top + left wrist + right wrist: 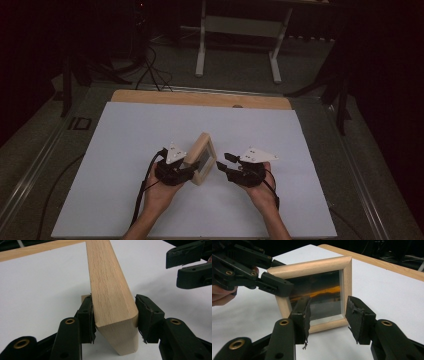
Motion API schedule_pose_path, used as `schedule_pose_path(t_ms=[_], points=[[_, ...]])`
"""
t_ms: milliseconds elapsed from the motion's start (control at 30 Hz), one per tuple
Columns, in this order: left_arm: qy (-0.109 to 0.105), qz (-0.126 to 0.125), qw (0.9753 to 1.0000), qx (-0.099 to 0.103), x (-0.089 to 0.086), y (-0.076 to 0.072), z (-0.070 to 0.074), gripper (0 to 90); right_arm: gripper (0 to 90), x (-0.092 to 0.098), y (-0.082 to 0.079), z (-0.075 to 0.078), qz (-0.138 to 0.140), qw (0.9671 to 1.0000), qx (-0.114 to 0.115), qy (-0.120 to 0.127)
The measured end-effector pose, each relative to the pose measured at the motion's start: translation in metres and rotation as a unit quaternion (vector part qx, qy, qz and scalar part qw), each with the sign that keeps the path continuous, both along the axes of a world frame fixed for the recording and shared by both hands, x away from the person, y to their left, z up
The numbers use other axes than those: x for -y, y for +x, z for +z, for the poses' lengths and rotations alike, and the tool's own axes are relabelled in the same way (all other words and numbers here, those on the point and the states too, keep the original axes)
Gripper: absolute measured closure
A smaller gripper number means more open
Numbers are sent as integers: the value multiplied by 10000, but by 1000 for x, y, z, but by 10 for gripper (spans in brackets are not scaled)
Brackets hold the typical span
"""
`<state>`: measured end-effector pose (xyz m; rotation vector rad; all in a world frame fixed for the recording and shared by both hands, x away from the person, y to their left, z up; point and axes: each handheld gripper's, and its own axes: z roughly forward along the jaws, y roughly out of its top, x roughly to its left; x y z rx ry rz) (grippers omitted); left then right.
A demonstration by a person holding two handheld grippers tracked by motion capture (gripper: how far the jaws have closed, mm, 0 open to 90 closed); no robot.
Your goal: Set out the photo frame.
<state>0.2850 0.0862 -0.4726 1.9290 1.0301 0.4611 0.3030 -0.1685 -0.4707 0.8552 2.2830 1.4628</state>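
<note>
The left hand-held gripper [186, 169] is gripping the wooden picture frame [202, 157] by its near edge; in the left gripper view its two jaws are pressing on both faces of the frame bar [110, 292], so it is closed on the frame. The frame is standing upright on the white tabletop [125, 140], near the middle, between the two hands. Its long side is running away from the person, slightly to the right, and its glass face is looking toward the right hand. The right hand-held gripper [226, 164] is waiting just beside this face with its jaws apart and holding nothing. It is not touching the frame. To the right of the frame the tabletop is giving wide free room, and all tabletop edges are well apart from the frame.
</note>
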Motion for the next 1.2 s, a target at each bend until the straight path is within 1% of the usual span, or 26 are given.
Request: schedule_pose_path(t_ms=[167, 500, 567, 600, 733, 900, 967, 1000, 1033, 1067, 1200], points=[[30, -32, 10000, 43, 1, -1, 0, 538, 537, 2, 0, 2, -46, 10000, 18, 25], [233, -203, 9994, 178, 7, -3, 2, 547, 539, 3, -1, 10, -185, 9997, 114, 58], [233, -203, 9994, 178, 7, -3, 2, 549, 539, 3, -1, 11, -195, 9997, 146, 61], [275, -296, 9989, 219, 8, -4, 2, 553, 540, 2, 0, 16, -198, 9996, 189, 78], [354, -410, 9981, 297, 11, -6, 2, 560, 542, -1, 1, 23, -195, 9994, 269, 113], [449, -573, 9967, 349, 11, -8, 3, 569, 556, -8, 8, 26, -230, 9992, 305, 70], [449, -573, 9967, 349, 11, -8, 3, 570, 556, -9, 10, 27, -255, 9991, 321, 85], [504, -729, 9954, 374, 11, -9, 3, 575, 638, -13, 13, 29, -358, 9987, 345, 132], [493, -764, 9951, 388, 12, -9, 2, 578, 682, -15, 14, 30, -397, 9985, 371, 120], [527, -803, 9946, 403, 12, -9, 2, 580, 724, -17, 15, 31, -417, 9983, 389, 88], [610, -904, 9929, 466, 14, -11, 2, 585, 869, -23, 21, 33, -407, 9982, 445, 12]])
